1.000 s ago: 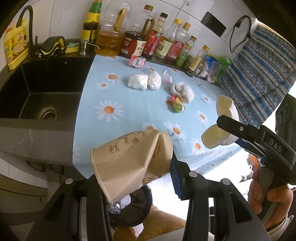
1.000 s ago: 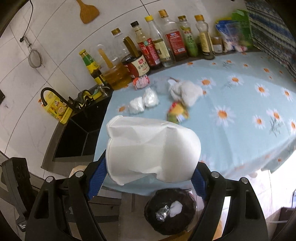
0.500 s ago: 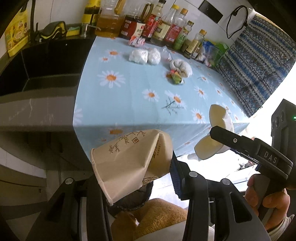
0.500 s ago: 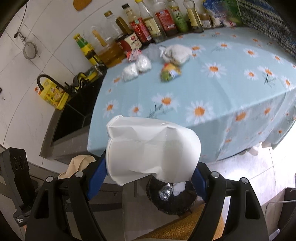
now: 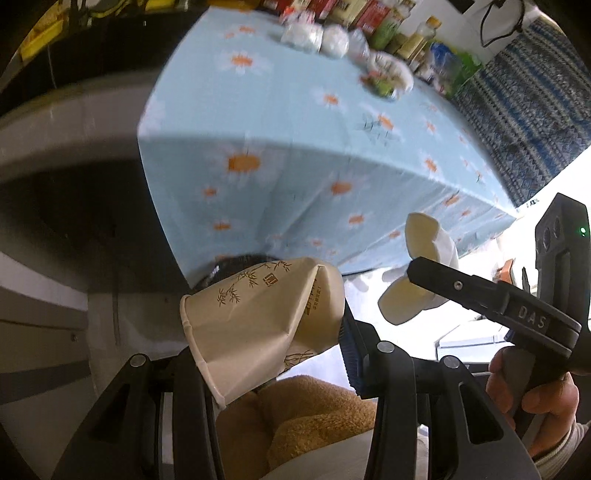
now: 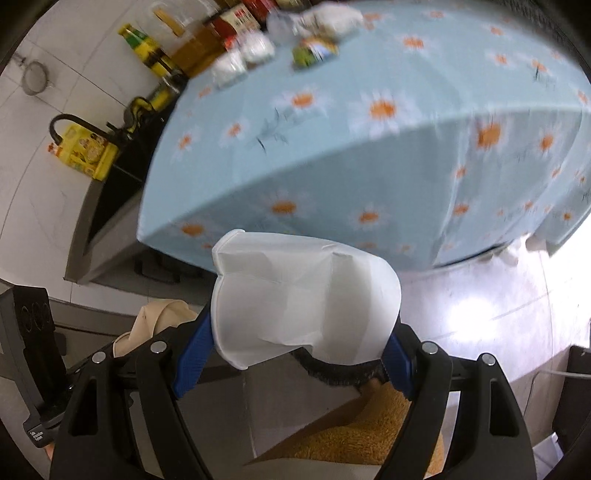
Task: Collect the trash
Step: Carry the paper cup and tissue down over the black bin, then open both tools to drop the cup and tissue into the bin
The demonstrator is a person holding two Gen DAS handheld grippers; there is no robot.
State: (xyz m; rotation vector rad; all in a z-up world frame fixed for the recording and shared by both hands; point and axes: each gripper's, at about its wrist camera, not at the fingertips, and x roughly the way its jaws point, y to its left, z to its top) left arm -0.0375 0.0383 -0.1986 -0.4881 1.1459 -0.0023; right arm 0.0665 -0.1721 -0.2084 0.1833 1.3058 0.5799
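Left wrist – left gripper (image 5: pixel 273 328) pinches beige cup (image 5: pixel 258 317); right gripper (image 6: pixel 295 350) – white cup (image 6: pixel 303 302)

Daisy-print blue tablecloth (image 6: pixel 332 155), white tiled wall (image 6: pixel 55 44), dark sink (image 6: pixel 110 192), glaring pale floor (image 6: pixel 480 306)

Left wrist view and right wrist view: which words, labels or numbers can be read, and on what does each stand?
"DAS": on the right claw arm, left wrist view.
Brown print on the crushed paper cup: too small to read.
Bottle labels: blurred.
Yellow jug label: blurred.
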